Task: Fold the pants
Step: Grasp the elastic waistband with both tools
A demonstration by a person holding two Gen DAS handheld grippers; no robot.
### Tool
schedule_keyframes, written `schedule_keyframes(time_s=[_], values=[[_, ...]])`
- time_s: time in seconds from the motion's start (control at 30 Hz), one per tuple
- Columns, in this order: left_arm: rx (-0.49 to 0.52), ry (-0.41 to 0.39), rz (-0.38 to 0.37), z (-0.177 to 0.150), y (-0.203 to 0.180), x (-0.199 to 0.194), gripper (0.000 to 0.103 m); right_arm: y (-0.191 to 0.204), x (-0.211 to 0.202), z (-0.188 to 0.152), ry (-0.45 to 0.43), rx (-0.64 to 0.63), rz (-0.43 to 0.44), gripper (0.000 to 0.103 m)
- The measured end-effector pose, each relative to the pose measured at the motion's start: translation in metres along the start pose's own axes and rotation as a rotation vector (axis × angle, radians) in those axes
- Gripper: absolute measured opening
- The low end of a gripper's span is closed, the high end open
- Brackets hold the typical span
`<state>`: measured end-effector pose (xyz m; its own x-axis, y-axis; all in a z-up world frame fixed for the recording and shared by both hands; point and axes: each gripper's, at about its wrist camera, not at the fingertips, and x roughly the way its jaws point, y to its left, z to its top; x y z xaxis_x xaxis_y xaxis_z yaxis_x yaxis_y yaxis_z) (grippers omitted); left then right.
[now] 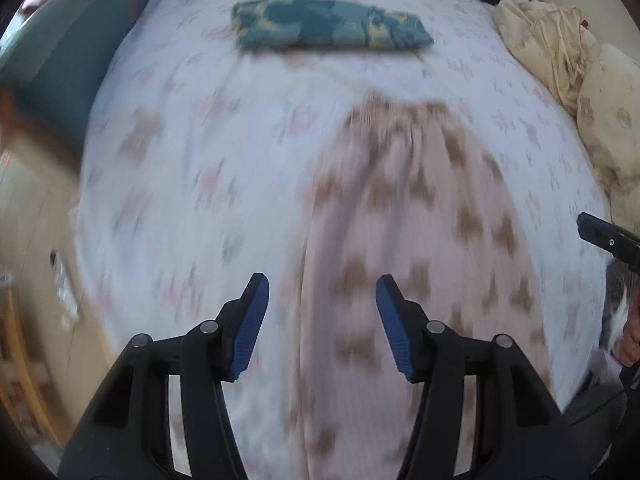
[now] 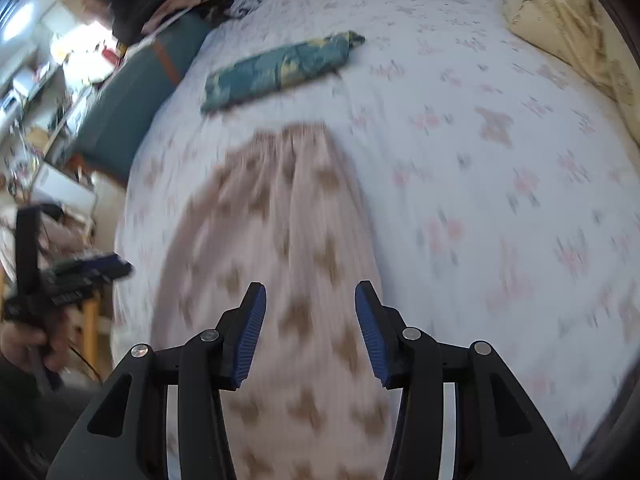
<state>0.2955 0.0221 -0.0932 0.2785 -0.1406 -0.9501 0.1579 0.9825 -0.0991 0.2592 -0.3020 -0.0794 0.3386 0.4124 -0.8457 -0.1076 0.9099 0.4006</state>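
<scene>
Both grippers hang over the bed with jaws apart and nothing between the pads. Seen from its own camera, the left gripper (image 1: 322, 320) has the pink pants (image 1: 412, 240) spreading from 6 o'clock up toward 1 o'clock, so the cloth lies mostly to its right. From the right gripper (image 2: 310, 328) the pants (image 2: 276, 248) run from 6 o'clock up toward 11 o'clock, under and slightly left of its jaws. Their long axis runs away from the person, with the gathered waistband at the far end, short of a folded teal garment (image 1: 328, 22) on the floral sheet (image 1: 192, 152). The right gripper appears better centred over the cloth; motion blur hides the near hem.
</scene>
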Motion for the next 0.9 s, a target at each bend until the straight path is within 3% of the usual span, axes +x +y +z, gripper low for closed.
schedule_keyframes(time_s=[0.1, 0.17, 0.37, 0.43, 0.53, 0.57, 0.67, 0.73, 0.9], values=[[0.013, -0.033, 0.021, 0.039, -0.002, 0.026, 0.05, -0.003, 0.023, 0.04, -0.01, -0.025, -0.02, 0.049], [0.029, -0.012, -0.009, 0.061, -0.007, 0.051, 0.05, -0.004, 0.042, 0.066, -0.002, -0.038, -0.015, 0.049], [0.119, 0.007, 0.005, 0.095, -0.039, 0.099, 0.048, -0.012, 0.108, 0.107, 0.061, -0.045, -0.018, 0.049], [0.165, 0.009, 0.046, 0.102, -0.049, 0.112, 0.031, -0.016, 0.128, 0.111, 0.077, -0.038, -0.016, 0.049], [0.199, 0.062, 0.034, 0.107, -0.054, 0.128, 0.005, -0.023, 0.149, 0.114, 0.088, -0.011, 0.016, 0.049], [0.215, 0.068, 0.03, 0.107, -0.056, 0.13, 0.005, -0.025, 0.153, 0.113, 0.09, -0.008, 0.037, 0.048], [0.265, 0.051, 0.019, 0.108, -0.06, 0.121, 0.004, -0.018, 0.158, 0.107, 0.098, -0.086, 0.051, 0.002], [0.267, 0.02, -0.016, 0.116, -0.059, 0.104, 0.004, -0.015, 0.149, 0.104, 0.072, -0.129, 0.073, 0.002], [0.293, -0.043, -0.038, 0.144, -0.067, 0.091, 0.005, -0.044, 0.132, 0.111, 0.034, -0.053, 0.113, 0.002]])
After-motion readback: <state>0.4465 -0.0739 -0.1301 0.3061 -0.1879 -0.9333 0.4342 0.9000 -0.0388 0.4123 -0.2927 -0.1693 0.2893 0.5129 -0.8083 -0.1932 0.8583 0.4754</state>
